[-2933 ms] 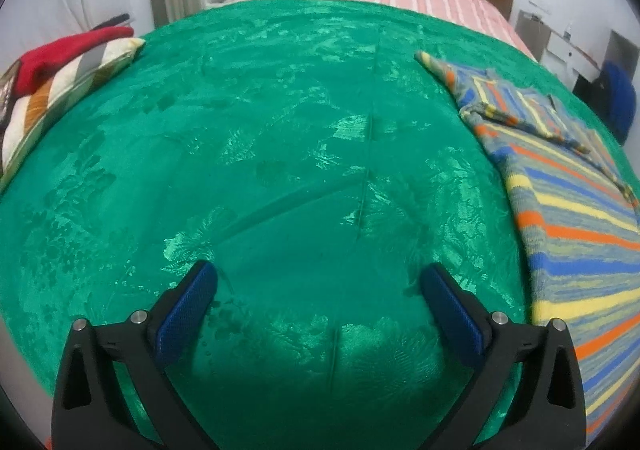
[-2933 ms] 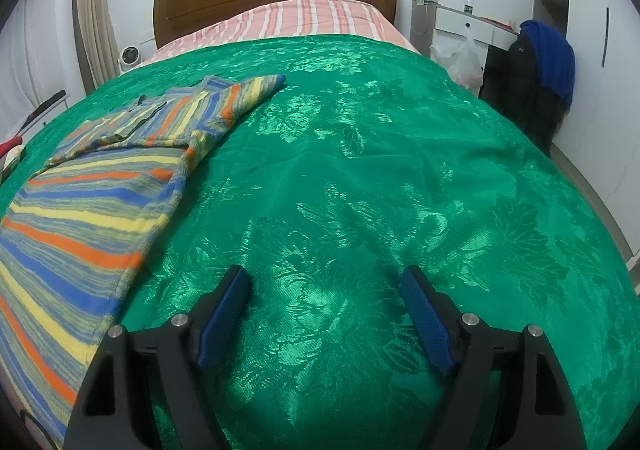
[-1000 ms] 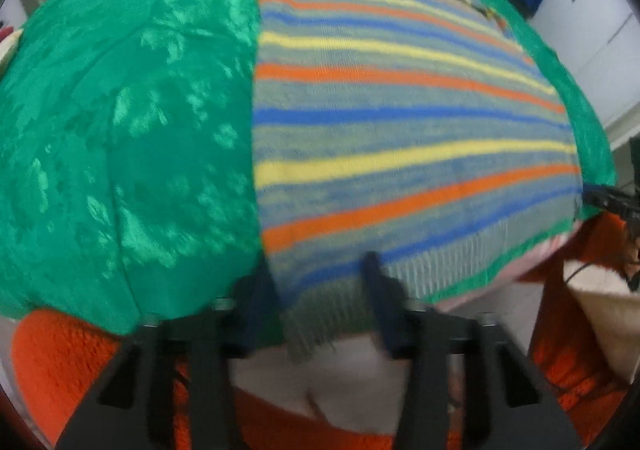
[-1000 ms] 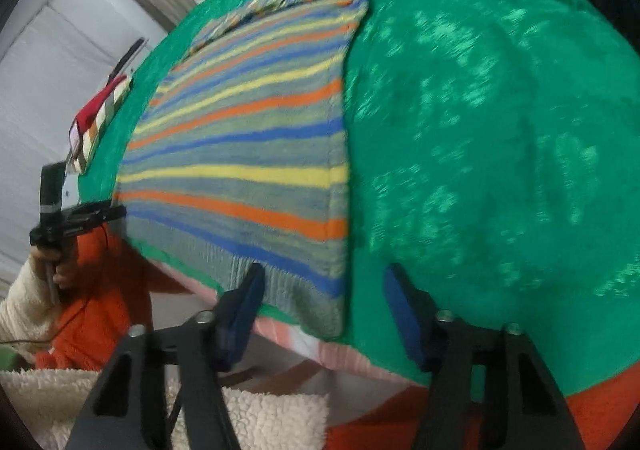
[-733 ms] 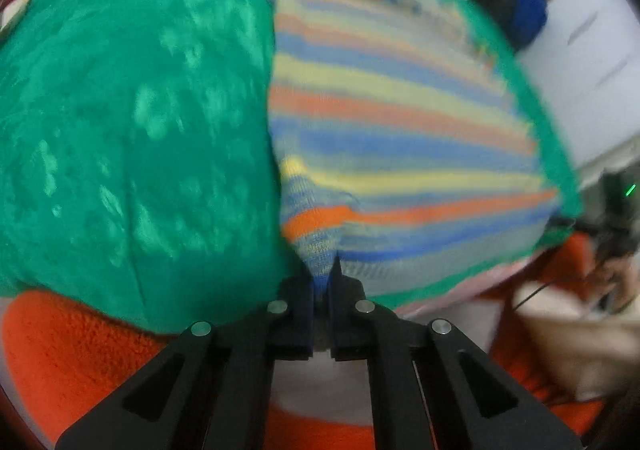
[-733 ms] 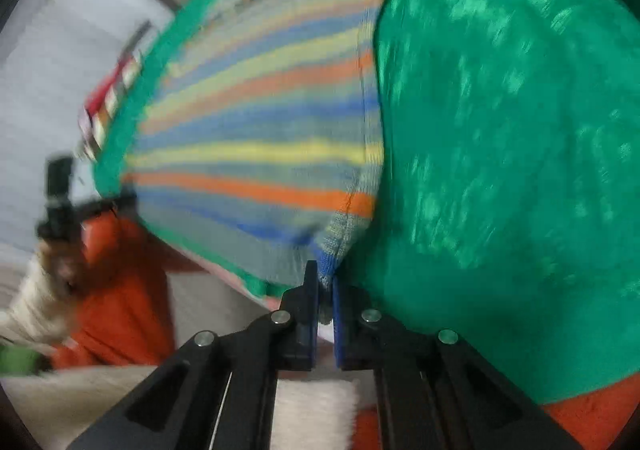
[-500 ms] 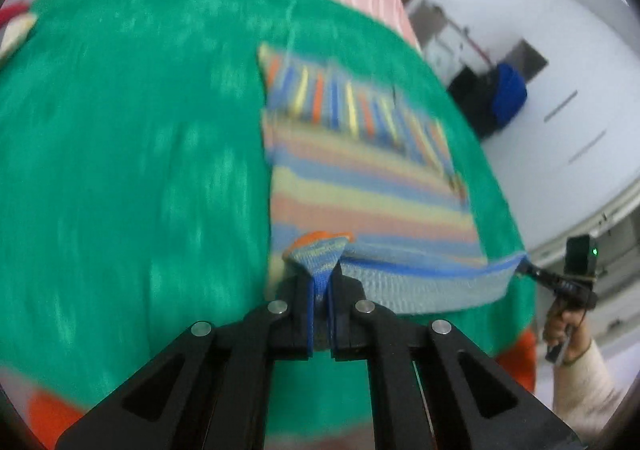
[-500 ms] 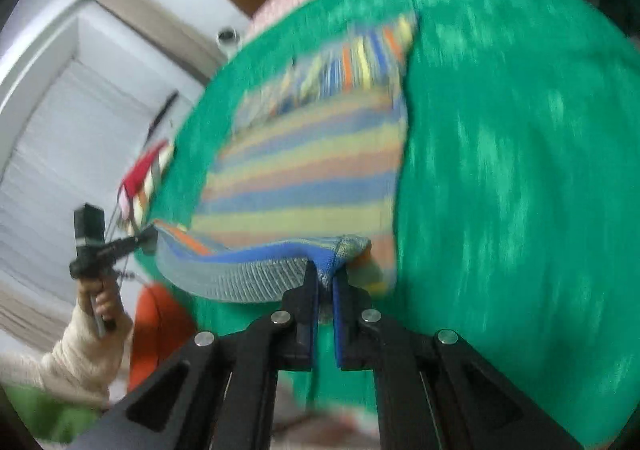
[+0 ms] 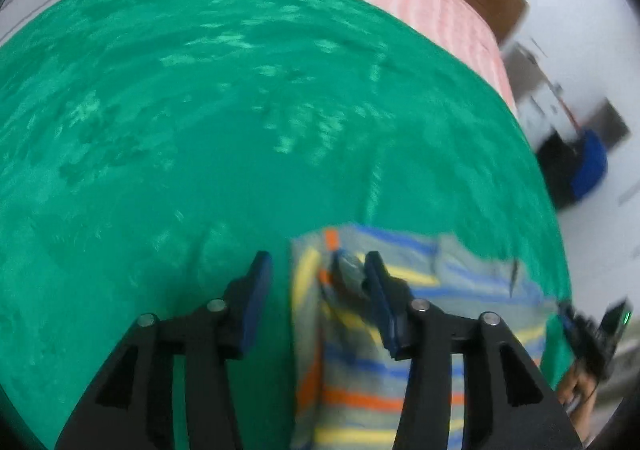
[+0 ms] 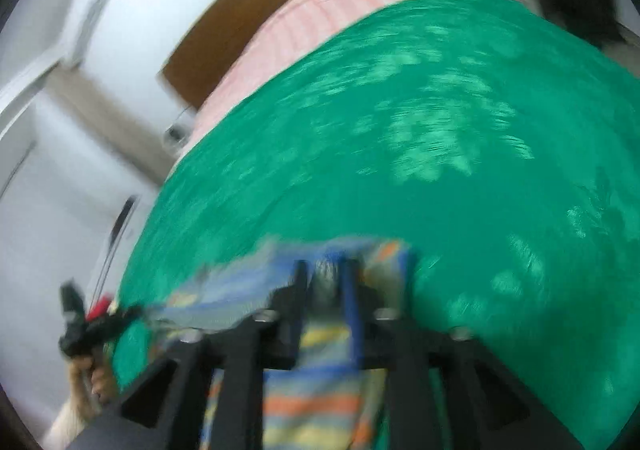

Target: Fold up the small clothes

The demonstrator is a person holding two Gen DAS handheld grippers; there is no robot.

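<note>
Your left gripper point(image 9: 316, 282) is spreading its jaws, striped sweater point(image 9: 360, 370) lying between them on the green bedspread point(image 9: 200, 129), unpinched. Your right gripper point(image 10: 326, 290) is opening too, sweater hem between its jaws.

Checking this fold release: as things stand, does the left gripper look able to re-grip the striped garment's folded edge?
Probably yes. The left gripper hangs right over the striped garment, jaws opening with its folded edge between them. Only green bedspread lies around, nothing in the way, though blur hides the exact contact.
</note>
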